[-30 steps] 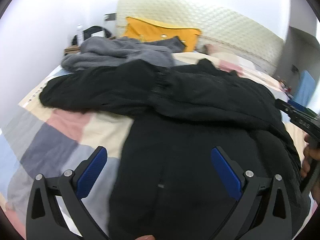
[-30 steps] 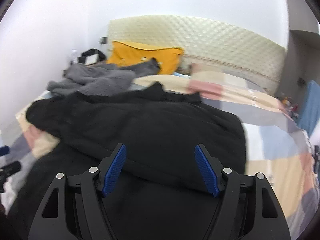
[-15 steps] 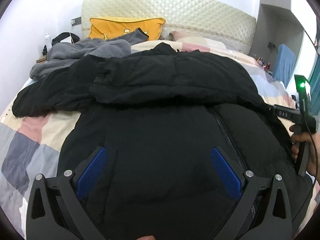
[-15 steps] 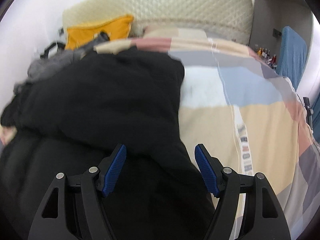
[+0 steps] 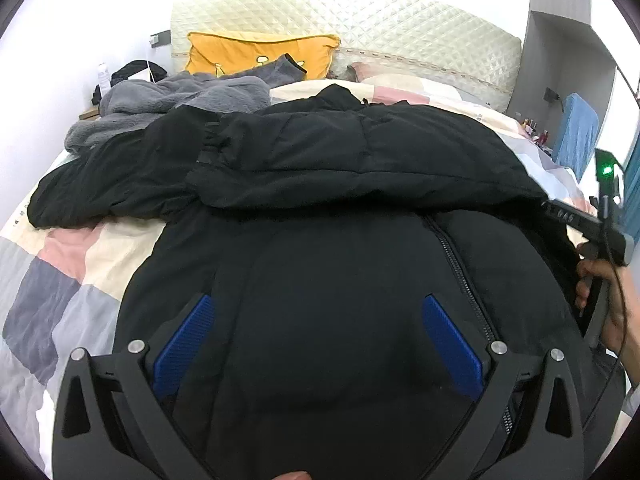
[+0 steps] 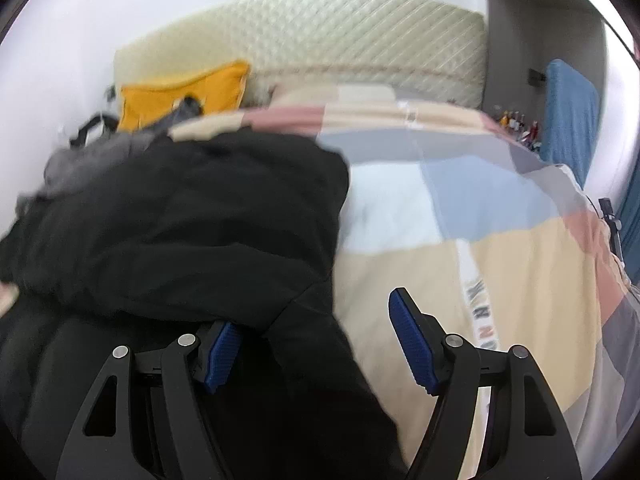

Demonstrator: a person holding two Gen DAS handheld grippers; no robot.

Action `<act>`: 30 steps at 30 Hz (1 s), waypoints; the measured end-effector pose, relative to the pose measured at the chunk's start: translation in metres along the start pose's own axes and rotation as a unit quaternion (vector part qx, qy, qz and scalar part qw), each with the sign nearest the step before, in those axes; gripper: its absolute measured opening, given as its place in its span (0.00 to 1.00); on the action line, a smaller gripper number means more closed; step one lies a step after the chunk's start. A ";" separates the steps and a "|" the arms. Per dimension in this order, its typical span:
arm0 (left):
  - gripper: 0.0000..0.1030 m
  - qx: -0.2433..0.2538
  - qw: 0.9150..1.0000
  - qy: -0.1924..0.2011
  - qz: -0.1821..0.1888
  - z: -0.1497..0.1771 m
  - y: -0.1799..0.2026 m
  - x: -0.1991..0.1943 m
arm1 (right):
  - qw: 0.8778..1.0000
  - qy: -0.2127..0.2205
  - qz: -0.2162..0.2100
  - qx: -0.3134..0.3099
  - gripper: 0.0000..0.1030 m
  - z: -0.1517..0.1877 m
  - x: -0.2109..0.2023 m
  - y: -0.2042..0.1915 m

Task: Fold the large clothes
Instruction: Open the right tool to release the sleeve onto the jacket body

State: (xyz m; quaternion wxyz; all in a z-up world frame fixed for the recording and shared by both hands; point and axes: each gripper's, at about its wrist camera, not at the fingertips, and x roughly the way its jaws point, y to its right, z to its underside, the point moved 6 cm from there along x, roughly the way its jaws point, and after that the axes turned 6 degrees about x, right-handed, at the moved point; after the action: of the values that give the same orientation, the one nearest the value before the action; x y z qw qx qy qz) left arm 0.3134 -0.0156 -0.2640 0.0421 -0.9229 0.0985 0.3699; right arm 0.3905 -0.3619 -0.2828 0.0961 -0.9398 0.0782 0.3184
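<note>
A big black puffer jacket [image 5: 340, 248] lies on the bed with a sleeve [image 5: 352, 160] folded across its upper part and its zipper [image 5: 452, 260] running down the right side. My left gripper [image 5: 318, 320] hangs open over the jacket's lower body, its blue pads wide apart. In the right wrist view the jacket [image 6: 180, 232] fills the left half. My right gripper [image 6: 316, 332] is open and straddles the jacket's right edge. Its left pad [image 6: 222, 346] sits at the folded fabric's rim and its right pad [image 6: 412, 344] hangs over the bedspread [image 6: 500, 280].
A grey fleece garment [image 5: 172, 104] and a yellow pillow [image 5: 256, 54] lie near the quilted headboard [image 5: 360, 28]. The patchwork bedspread [image 5: 60, 280] shows left of the jacket. A hand [image 5: 600, 280] on the right tool's handle is at the right edge. A blue object [image 5: 576, 132] and small bottles stand beyond.
The left view shifted over the jacket's lower body, then held still. The right gripper swung right to the jacket's right edge and dropped lower, so bare bedspread now fills its right half.
</note>
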 end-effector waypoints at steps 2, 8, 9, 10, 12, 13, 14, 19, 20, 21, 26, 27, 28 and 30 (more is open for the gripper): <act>1.00 0.001 1.000 0.003 -0.007 -0.002 -0.003 -0.001 | 1.000 0.003 0.010 0.018 0.67 -0.003 0.000 0.011; 1.00 0.002 1.000 0.007 -0.022 -0.002 -0.007 -0.001 | 0.994 -0.026 0.009 0.109 0.68 0.007 0.023 0.052; 1.00 0.005 1.000 0.007 -0.023 -0.003 -0.007 -0.001 | 0.992 -0.036 0.005 0.121 0.68 0.011 0.028 0.057; 1.00 0.008 1.000 0.008 -0.025 -0.003 -0.006 -0.002 | 0.991 -0.043 0.002 0.128 0.68 0.015 0.030 0.058; 1.00 0.011 1.000 0.010 -0.028 -0.003 -0.005 -0.003 | 0.991 -0.047 0.008 0.123 0.68 0.016 0.027 0.054; 1.00 0.012 0.999 0.013 -0.028 -0.003 -0.005 -0.004 | 0.992 -0.046 0.011 0.116 0.68 0.015 0.024 0.050; 1.00 0.014 0.999 0.015 -0.029 -0.004 -0.005 -0.006 | 0.994 -0.045 0.015 0.103 0.68 0.013 0.017 0.044; 1.00 0.013 0.999 0.028 -0.031 -0.006 -0.004 -0.017 | 0.996 -0.032 -0.001 0.081 0.69 0.009 -0.025 0.020; 1.00 0.013 0.999 0.030 -0.032 -0.007 -0.004 -0.020 | 0.996 -0.028 -0.008 0.081 0.69 0.009 -0.035 0.015; 1.00 0.015 0.999 0.032 -0.035 -0.007 -0.004 -0.022 | 0.997 -0.028 -0.007 0.078 0.69 0.008 -0.047 0.009; 1.00 0.027 0.998 0.040 -0.048 -0.003 0.002 -0.035 | 0.998 -0.015 -0.016 0.064 0.69 0.005 -0.099 -0.021; 1.00 0.027 0.998 0.042 -0.049 -0.002 0.003 -0.038 | 0.998 -0.005 -0.025 0.060 0.70 0.007 -0.117 -0.030; 1.00 0.025 0.997 0.047 -0.048 -0.001 0.003 -0.041 | 0.998 0.003 -0.034 0.059 0.70 0.009 -0.128 -0.036; 1.00 0.026 0.997 0.054 -0.054 0.001 0.004 -0.045 | 0.997 0.014 -0.053 0.062 0.70 0.016 -0.152 -0.050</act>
State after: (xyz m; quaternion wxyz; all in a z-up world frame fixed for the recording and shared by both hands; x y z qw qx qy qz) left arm 0.2803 -0.0123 -0.2332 0.0809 -0.9441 0.0601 0.3140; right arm 0.2720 -0.2969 -0.1958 0.1700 -0.9393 0.0490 0.2939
